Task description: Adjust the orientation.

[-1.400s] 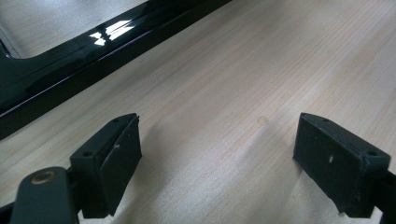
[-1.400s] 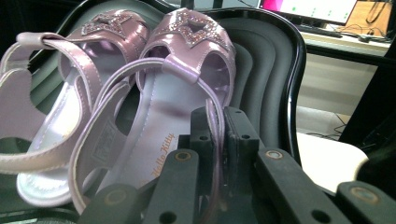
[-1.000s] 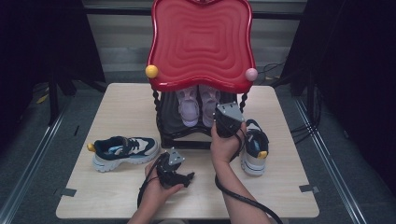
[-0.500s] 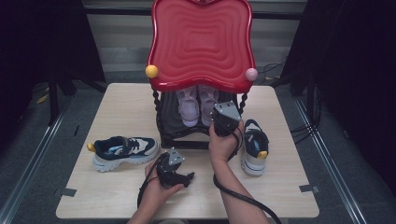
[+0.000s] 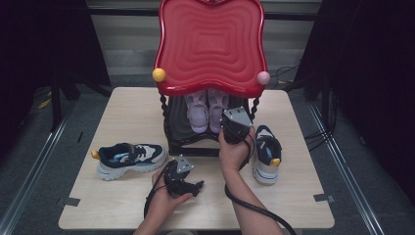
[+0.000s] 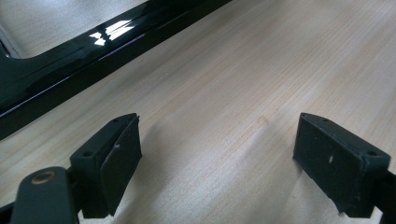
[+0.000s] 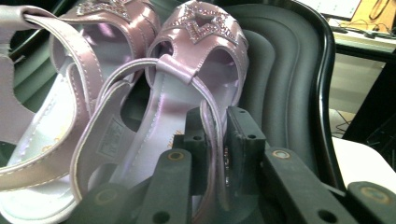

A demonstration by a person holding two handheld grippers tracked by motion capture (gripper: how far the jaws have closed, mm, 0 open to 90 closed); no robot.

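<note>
Right now my right hand-held gripper (image 7: 215,140) is clamped on the heel strap of the right-hand pink sandal (image 7: 187,93), which sits with its twin (image 7: 60,88) on the black shelf (image 7: 280,70) ahead. My left hand-held gripper (image 6: 233,158) rests wide open, holding nothing, over bare worktop (image 6: 243,70).

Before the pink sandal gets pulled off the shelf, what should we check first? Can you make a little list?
1. Right gripper shut on the sandal's heel strap: ok.
2. Strap held deep enough not to slip: cannot tell.
3. Other sandal clear of it: not ok, they sit side by side.
4. Red top overhead leaves room to lift: cannot tell.
5. Left gripper open and free above bare table: ok.
</note>
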